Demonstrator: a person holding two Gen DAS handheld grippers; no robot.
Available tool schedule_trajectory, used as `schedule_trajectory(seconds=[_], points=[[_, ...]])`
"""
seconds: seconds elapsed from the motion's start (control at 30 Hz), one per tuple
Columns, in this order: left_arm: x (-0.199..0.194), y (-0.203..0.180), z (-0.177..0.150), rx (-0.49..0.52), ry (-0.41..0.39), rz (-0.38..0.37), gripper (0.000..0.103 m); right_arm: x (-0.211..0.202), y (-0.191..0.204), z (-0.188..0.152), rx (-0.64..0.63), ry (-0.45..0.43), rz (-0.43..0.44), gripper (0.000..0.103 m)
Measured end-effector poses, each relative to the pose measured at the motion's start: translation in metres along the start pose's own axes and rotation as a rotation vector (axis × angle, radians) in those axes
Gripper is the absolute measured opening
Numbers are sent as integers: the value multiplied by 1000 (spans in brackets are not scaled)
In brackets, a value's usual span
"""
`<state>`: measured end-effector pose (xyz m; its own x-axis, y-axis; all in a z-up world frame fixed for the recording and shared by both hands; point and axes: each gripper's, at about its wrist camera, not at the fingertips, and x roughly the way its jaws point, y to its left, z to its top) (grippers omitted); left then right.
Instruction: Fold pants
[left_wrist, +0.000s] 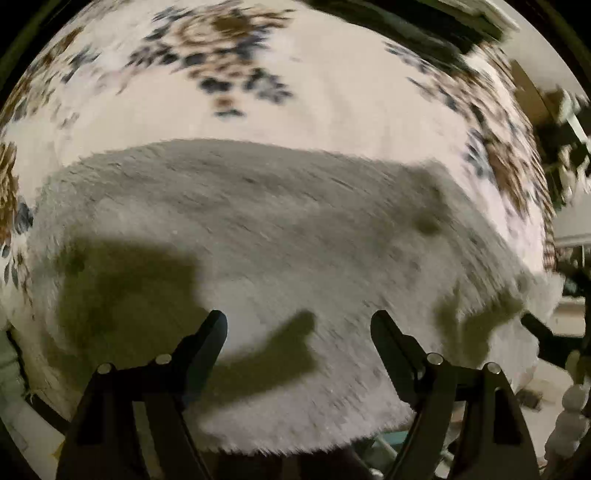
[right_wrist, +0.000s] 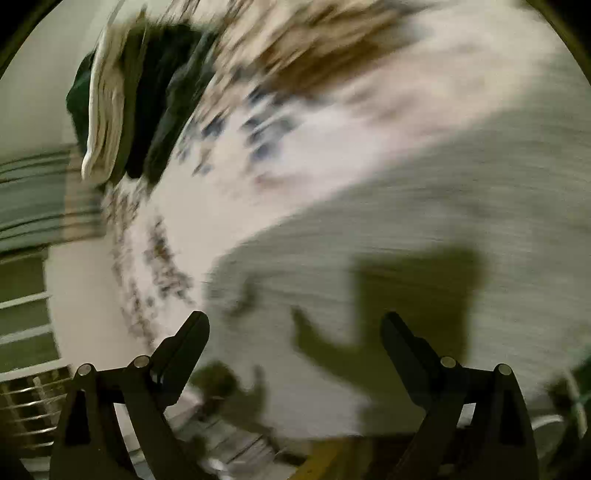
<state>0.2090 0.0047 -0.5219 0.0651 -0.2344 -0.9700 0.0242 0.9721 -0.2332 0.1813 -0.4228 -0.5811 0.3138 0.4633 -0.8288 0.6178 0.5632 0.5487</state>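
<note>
Floral bedspread (left_wrist: 332, 110) fills frame top; fuzzy grey pants (left_wrist: 277, 229) lie flat mid-frame. Left hand-held gripper (left_wrist: 299, 325) and right hand-held gripper (right_wrist: 295, 325) both released, grasping nothing.

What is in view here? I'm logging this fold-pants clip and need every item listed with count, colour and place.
pants: one, pale grey and fuzzy, lying flat on the bedspread, filling the middle of the left wrist view; also lower right in the right wrist view.
bedspread: one, white with brown and blue floral print, under and beyond the pants.
pile of clothes: one, dark green and cream, upper left of the right wrist view at the bedspread's edge; blurred.
left gripper: one, black, open, above the pants, holding nothing.
right gripper: one, black, open, above the pants' edge, holding nothing.
</note>
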Motion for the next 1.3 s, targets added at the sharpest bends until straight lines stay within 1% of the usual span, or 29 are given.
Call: schedule_trajectory(seconds=[0.03, 0.1, 0.13, 0.17, 0.2, 0.27, 0.37, 0.5, 0.57, 0.63, 0.67, 0.7, 0.77, 0.83, 0.87, 0.9, 0.93, 0.97, 1.0, 1.03, 1.07, 1.1, 1.13, 1.2, 1.23, 1.27, 1.3], points=[[2, -7, -7, 4, 7, 2, 79, -20, -19, -4, 14, -26, -29, 95], [9, -18, -21, -5, 35, -8, 79, -66, -81, -15, 83, -93, -98, 95], [13, -21, -23, -11, 60, 3, 79, -82, -109, -17, 111, -110, -128, 95], [19, -26, -27, -18, 80, 10, 79, -89, -131, -19, 151, -120, -160, 95], [23, -30, -30, -27, 90, 12, 79, -98, -163, -22, 199, -119, -178, 94], [31, -40, -40, -37, 95, 33, 79, -106, -205, -21, 253, -123, -202, 91], [43, -56, -51, -38, 109, 81, 79, -116, -254, -11, 294, -155, -233, 91], [58, -70, -64, -55, 165, 129, 79, -142, -303, 9, 329, -231, -212, 91], [59, -83, -67, -50, 167, 133, 79, -145, -322, 20, 347, -245, -195, 90], [57, -103, -69, -15, 152, 142, 79, -145, -334, 32, 353, -266, -159, 72], [57, -112, -69, 0, 147, 145, 79, -145, -337, 37, 350, -262, -147, 46], [57, -121, -68, 11, 144, 146, 79, -146, -341, 41, 344, -254, -161, 29], [58, -140, -68, 33, 144, 137, 79, -148, -335, 43, 317, -266, -192, 29], [62, -161, -66, 63, 144, 133, 79, -160, -338, 41, 300, -278, -237, 29], [63, -172, -65, 79, 140, 131, 79, -167, -341, 41, 301, -282, -246, 30], [65, -183, -64, 98, 135, 129, 79, -180, -347, 40, 313, -298, -236, 30], [68, -197, -61, 115, 132, 131, 79, -188, -340, 37, 327, -321, -224, 30], [71, -206, -59, 126, 132, 128, 79, -198, -341, 37, 340, -346, -208, 33], [75, -219, -58, 139, 135, 119, 79, -211, -346, 40, 359, -375, -186, 45], [79, -231, -57, 151, 136, 114, 79, -219, -351, 44, 371, -394, -157, 54], [83, -241, -56, 165, 132, 111, 79, -224, -356, 52, 380, -405, -130, 69], [88, -251, -53, 183, 125, 111, 79, -225, -362, 63, 392, -412, -111, 71], [96, -262, -51, 212, 112, 126, 79, -228, -369, 69, 402, -412, -111, 71], [114, -278, -45, 245, 124, 155, 79, -218, -387, 94, 425, -374, -121, 70], [125, -285, -43, 255, 137, 167, 79, -210, -386, 103, 447, -366, -132, 67], [133, -288, -42, 259, 144, 177, 79, -208, -389, 107, 453, -374, -123, 35], [141, -290, -40, 260, 152, 183, 80, -209, -388, 110, 439, -383, -146, 6]])
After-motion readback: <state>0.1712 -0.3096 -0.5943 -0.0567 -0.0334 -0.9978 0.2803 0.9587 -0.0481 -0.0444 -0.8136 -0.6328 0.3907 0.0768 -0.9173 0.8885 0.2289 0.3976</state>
